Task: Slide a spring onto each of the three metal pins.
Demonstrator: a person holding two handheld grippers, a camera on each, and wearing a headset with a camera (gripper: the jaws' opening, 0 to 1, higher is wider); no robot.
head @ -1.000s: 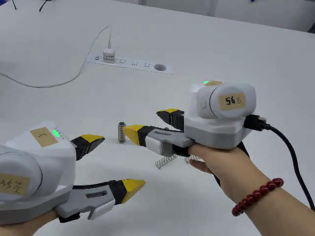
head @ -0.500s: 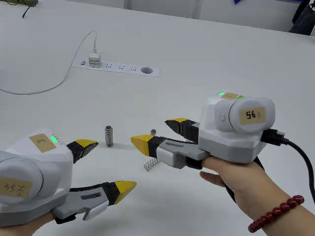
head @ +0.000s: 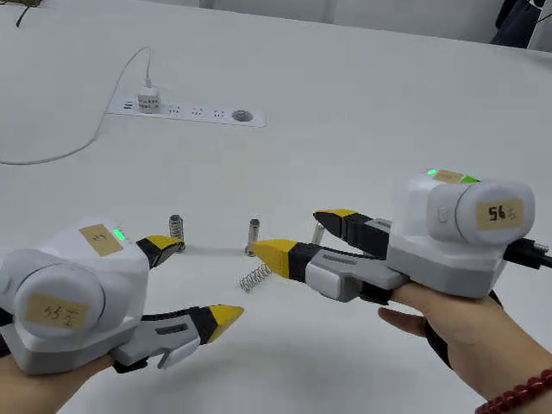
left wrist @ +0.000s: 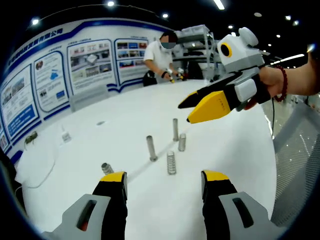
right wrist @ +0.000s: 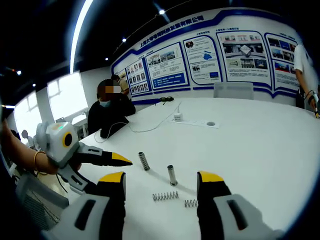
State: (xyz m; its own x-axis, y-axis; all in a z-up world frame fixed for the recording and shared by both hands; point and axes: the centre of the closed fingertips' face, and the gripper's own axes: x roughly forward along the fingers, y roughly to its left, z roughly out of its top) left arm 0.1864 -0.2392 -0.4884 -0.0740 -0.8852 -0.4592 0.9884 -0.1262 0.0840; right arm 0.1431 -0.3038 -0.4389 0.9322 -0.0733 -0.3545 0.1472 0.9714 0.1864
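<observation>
Loose spring (head: 255,277): flat on table (head: 345,103), between the two claws' tips. Bare pin (head: 253,236): upright just beyond. Sprung pin (head: 176,227): beside left claw (head: 207,279). Third pin (head: 317,233): part-hidden between right claw (head: 286,231) jaws. Both claws wide, empty.

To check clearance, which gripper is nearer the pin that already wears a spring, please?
Left. One jaw of the left gripper lies beside the sprung pin; the right gripper is beyond the bare pin.
</observation>
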